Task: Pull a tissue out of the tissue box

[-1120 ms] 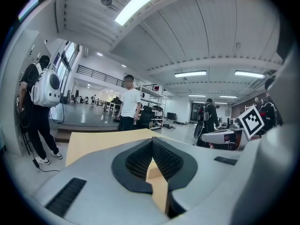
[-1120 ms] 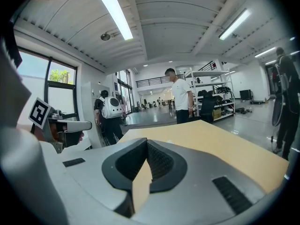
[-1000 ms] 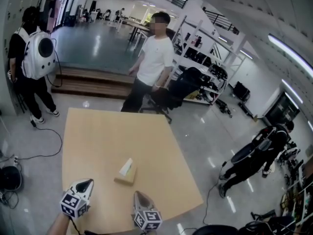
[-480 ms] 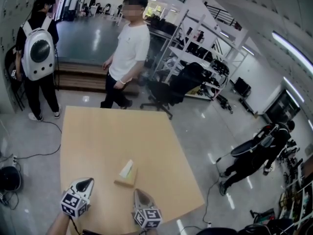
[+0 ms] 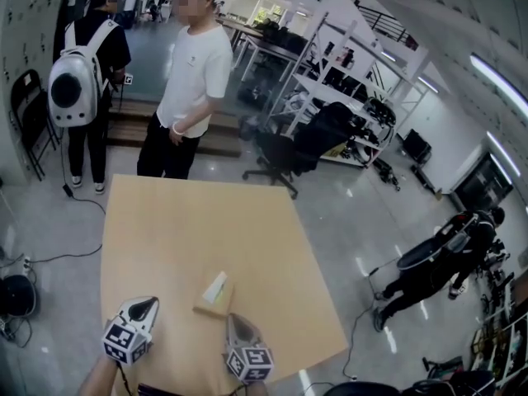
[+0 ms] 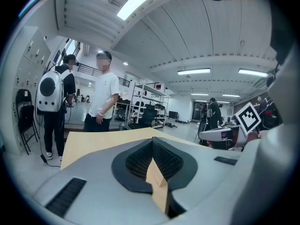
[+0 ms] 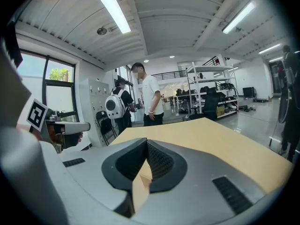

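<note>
A small tan tissue box [image 5: 213, 298] lies on the wooden table [image 5: 181, 229] near its front edge, with a white tissue [image 5: 216, 284] standing out of its top. My left gripper [image 5: 144, 307] hovers to the left of the box and a little nearer to me, jaws together, nothing in them. My right gripper [image 5: 234, 324] sits just in front of the box on its right side, also shut and empty. In the left gripper view the left gripper's [image 6: 152, 142] jaws meet at the tips. The right gripper view shows the right gripper's [image 7: 146, 142] jaws the same way.
A person in a white shirt [image 5: 191, 73] stands at the table's far edge. Another person with a white backpack [image 5: 78, 89] is behind on the left. A black office chair [image 5: 285, 151] and shelving [image 5: 355, 81] stand beyond the far right corner. Cables and a black object [image 5: 15, 297] lie on the floor at the left.
The person in the white shirt has walked leftwards to the table's far edge. Both grippers have shifted slightly, still shut, near the front edge. The tissue box has not moved.
</note>
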The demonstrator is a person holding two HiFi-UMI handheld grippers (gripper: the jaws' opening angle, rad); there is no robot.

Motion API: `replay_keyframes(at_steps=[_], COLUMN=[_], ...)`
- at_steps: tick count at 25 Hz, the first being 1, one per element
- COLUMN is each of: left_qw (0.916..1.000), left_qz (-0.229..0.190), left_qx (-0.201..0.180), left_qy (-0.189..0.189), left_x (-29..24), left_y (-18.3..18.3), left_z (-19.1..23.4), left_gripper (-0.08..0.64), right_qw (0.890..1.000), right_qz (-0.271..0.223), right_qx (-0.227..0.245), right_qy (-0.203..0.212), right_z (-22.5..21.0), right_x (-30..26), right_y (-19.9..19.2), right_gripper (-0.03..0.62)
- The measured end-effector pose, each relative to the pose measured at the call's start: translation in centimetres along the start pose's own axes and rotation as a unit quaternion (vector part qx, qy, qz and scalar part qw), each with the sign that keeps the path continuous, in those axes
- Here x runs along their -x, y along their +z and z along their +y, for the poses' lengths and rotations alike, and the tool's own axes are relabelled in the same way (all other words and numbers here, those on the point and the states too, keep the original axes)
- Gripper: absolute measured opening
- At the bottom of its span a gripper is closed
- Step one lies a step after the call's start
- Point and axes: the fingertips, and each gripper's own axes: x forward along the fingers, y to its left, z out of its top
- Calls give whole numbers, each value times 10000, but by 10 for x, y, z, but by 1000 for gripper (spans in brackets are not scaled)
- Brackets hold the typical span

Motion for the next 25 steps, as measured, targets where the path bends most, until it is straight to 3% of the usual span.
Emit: replay_keyframes(at_steps=[10, 25], left_qw=[9993, 9956], left_qz=[195, 678], left_qx=[150, 507], left_qy=[277, 393], left_x=[-31, -55], left_y=[-31, -67], left_z=[24, 48], left_gripper=[8, 8], right_qw=[9993, 9949], right_qz=[296, 871], right_qx=[-147, -440], right_qy=[199, 273], right_z=[-18, -26], right_x=[-41, -84], right_y=[-20, -55], right_gripper=[11, 11])
